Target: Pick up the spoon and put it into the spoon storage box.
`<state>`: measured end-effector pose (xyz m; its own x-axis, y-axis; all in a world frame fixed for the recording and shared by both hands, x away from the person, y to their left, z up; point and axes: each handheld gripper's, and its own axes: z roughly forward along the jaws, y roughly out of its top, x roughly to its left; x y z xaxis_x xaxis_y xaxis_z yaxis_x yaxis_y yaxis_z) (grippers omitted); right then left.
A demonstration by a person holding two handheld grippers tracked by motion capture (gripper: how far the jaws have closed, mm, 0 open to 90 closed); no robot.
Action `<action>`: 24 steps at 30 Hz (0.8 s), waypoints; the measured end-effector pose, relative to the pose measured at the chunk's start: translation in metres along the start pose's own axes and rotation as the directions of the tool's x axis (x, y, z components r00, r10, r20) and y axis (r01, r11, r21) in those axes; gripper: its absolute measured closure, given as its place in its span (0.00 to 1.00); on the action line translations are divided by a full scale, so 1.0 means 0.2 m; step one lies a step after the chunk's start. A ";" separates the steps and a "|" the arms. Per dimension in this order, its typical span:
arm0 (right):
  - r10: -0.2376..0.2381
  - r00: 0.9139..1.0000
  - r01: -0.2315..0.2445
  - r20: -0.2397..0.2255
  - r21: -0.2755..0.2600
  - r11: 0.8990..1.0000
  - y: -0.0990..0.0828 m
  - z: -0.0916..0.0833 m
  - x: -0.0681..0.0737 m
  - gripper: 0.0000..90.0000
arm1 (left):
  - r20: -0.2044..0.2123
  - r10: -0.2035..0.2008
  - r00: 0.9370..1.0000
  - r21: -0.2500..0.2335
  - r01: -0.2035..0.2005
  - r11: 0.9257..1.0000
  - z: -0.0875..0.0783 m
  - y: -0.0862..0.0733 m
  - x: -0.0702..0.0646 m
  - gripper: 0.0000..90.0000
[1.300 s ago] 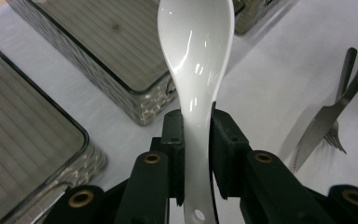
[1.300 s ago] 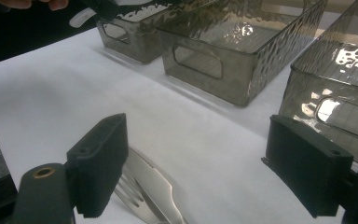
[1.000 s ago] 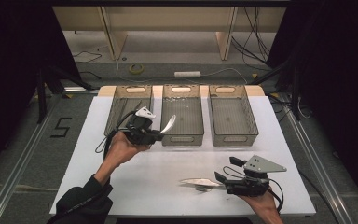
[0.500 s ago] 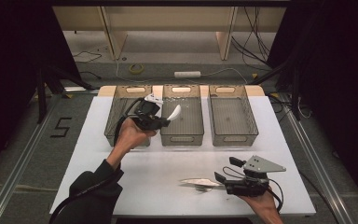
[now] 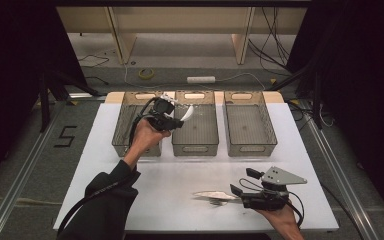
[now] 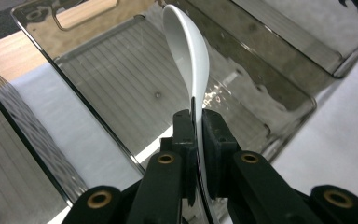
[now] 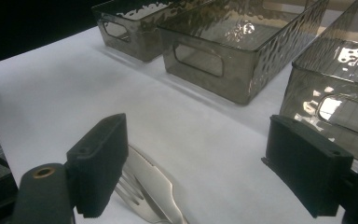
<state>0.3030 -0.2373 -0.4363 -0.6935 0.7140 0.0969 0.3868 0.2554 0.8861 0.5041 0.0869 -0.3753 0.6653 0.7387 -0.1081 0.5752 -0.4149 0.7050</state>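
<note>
A white spoon (image 5: 189,113) (image 6: 187,51) is clamped by its handle in my left gripper (image 5: 179,121) (image 6: 196,122), which is shut on it. The bowl of the spoon points up and away, above the middle smoky plastic bin (image 5: 195,148) (image 6: 121,88). Near the front right of the white table (image 5: 170,175), my right gripper (image 5: 241,182) (image 7: 200,163) rests low with its jaws wide apart and nothing between them. A metal knife (image 5: 211,194) (image 7: 156,182) and a fork (image 5: 220,202) (image 7: 128,191) lie flat on the table just in front of it, by its left jaw.
Three smoky bins stand side by side at the far edge: left (image 5: 122,135), middle, and right (image 5: 250,145) (image 7: 335,112). All three look empty. Cables and a power strip (image 5: 201,79) lie on the floor beyond the table.
My left hand has carried the spoon away from the person, from the table's middle up to the bins. The right gripper and the cutlery by it have not moved.
</note>
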 end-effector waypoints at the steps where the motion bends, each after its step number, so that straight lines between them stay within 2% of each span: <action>1: -0.002 1.000 0.002 0.001 -0.001 1.000 0.00 0.00 0.00 0.24 | 0.001 -0.005 1.000 -0.001 0.005 1.000 0.01 0.01 0.00 0.94; 9: -0.005 1.000 0.005 0.002 -0.006 1.000 0.00 0.00 0.00 0.24 | -0.010 -0.017 1.000 0.004 0.017 1.000 0.12 0.08 0.00 0.94; 14: -0.004 1.000 0.004 -0.002 -0.009 1.000 0.00 0.00 0.00 0.24 | -0.024 -0.027 0.999 0.012 0.028 1.000 0.18 0.10 0.00 0.93; 24: -0.004 1.000 0.004 -0.007 -0.011 1.000 0.00 0.00 0.00 0.24 | -0.050 -0.046 0.998 0.032 0.048 0.998 0.26 0.11 0.04 0.93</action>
<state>0.3025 -0.2375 -0.4358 -0.6994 0.7081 0.0971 0.3774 0.2505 0.8915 0.5466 0.0551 -0.3968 0.6136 0.7825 -0.1057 0.6214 -0.3960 0.6760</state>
